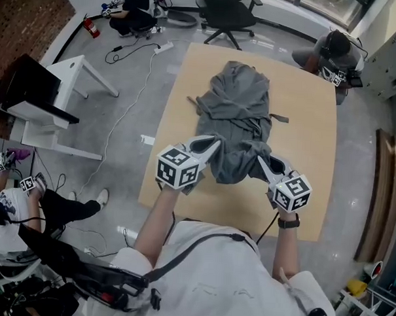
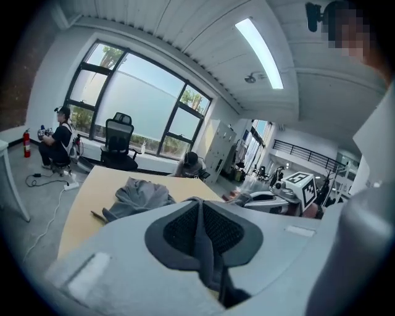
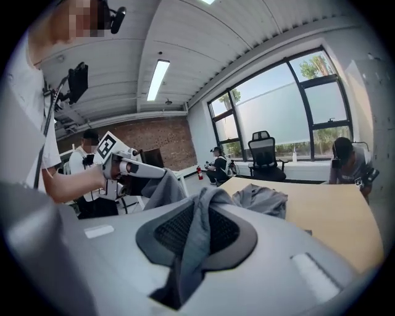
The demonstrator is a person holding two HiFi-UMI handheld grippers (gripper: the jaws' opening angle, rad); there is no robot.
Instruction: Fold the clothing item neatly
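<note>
Left gripper (image 1: 213,146) and right gripper (image 1: 263,161) each pinched narrow on the garment's (image 1: 236,113) near edge, lifted over the table's (image 1: 179,130) near side, rest crumpled mid-table; risk: thin pinch slips out, or bunched far end drags crooked.

A light wooden desk (image 1: 301,185) stands on a glossy grey floor (image 1: 128,112). A white table (image 1: 74,70) is to its left and 1 black office chair (image 1: 225,14) beyond it. A red fire extinguisher (image 1: 91,27) stands at the floor's far left edge, near a brick wall (image 1: 21,15). Big windows (image 2: 133,102) and a ceiling strip light (image 2: 259,52) brighten the room.
</note>
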